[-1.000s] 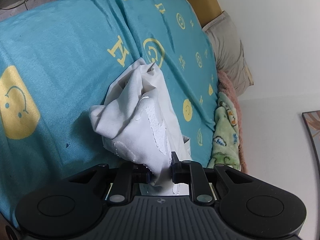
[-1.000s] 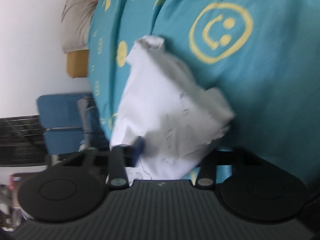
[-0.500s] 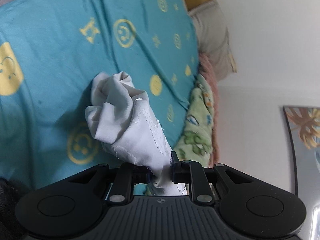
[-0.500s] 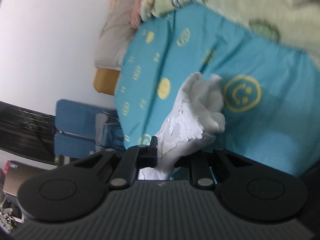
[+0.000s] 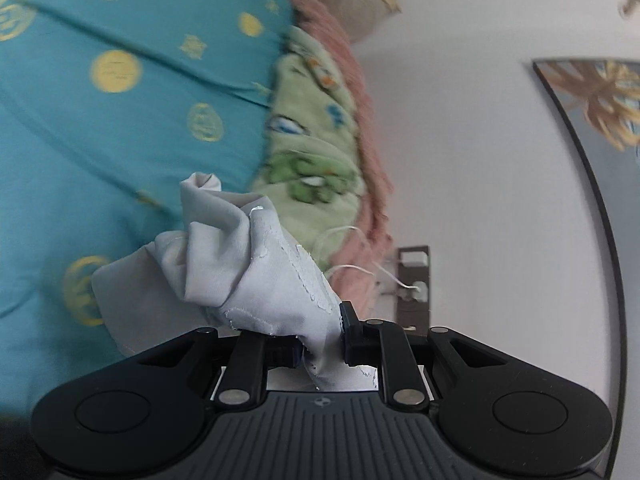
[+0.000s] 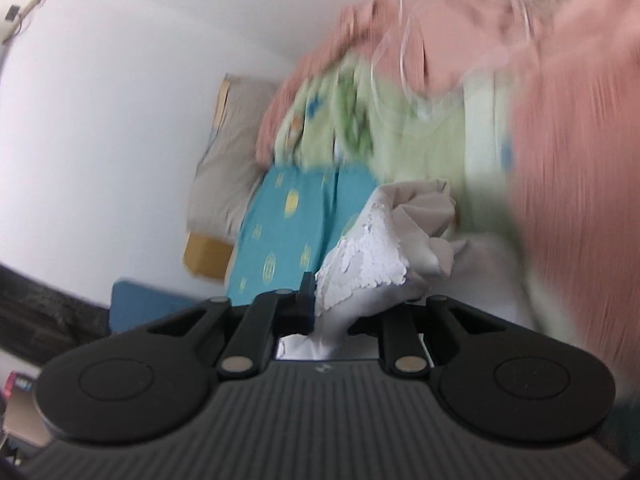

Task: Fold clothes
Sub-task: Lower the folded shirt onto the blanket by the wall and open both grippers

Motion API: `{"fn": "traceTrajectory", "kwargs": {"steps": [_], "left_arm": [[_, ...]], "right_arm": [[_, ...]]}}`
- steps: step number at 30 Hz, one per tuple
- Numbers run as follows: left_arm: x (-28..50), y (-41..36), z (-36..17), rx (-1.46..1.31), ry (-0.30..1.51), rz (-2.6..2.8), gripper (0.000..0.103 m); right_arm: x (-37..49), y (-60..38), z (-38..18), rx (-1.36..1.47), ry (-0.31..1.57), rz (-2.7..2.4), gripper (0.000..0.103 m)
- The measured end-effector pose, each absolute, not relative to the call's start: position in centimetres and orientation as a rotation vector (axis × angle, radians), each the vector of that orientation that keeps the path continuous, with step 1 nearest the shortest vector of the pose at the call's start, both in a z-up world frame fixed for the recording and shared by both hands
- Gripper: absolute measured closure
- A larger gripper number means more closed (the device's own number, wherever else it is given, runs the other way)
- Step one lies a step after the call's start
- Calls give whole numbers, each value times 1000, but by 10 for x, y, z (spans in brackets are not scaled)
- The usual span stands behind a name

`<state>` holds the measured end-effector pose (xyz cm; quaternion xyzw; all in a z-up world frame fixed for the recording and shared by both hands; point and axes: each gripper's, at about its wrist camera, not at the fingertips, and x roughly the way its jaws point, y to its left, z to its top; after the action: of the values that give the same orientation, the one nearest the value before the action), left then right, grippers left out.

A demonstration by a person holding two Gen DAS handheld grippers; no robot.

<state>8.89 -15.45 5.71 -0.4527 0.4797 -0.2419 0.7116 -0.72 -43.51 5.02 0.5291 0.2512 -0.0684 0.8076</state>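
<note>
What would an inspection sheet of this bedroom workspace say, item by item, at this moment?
Surface: bed with a teal sheet printed with yellow smiley faces.
Job's things: crumpled white fabric garment, bunched and lifted between both grippers.
Clutter: green cartoon-print fleece blanket, pink fuzzy blanket, beige pillow.
Grippers: left gripper shut on the garment; right gripper shut on it too.
Cables: thin white cable running to a wall socket.
Surroundings: white wall, framed picture, blue chair; the right view is blurred.
</note>
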Motion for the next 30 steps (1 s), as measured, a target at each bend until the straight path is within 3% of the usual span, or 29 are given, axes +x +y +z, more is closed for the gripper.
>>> {"fn": "traceTrajectory", "kwargs": {"steps": [6, 10, 14, 19, 24, 27, 29, 30], "left_arm": [[155, -276, 104, -970, 948, -801, 84], [164, -336, 96, -920, 888, -896, 83], [157, -372, 43, -758, 923, -910, 82], [129, -384, -42, -553, 1118, -823, 82], [112, -393, -40, -382, 1059, -828, 75], [107, -395, -22, -289, 1054, -826, 62], [106, -393, -7, -226, 1017, -813, 28], [105, -392, 1, -195, 997, -806, 20]], "right_arm": [[26, -534, 121, 956, 325, -173, 87], [27, -572, 131, 811, 225, -223, 87], [15, -582, 82, 727, 291, -334, 87], [-4, -577, -8, 784, 549, -433, 87], [-18, -567, -19, 785, 574, -449, 84], [-22, -564, -12, 778, 591, -468, 80], [-26, -561, -7, 772, 600, -480, 73], [-31, -559, -1, 763, 596, -483, 66]]}}
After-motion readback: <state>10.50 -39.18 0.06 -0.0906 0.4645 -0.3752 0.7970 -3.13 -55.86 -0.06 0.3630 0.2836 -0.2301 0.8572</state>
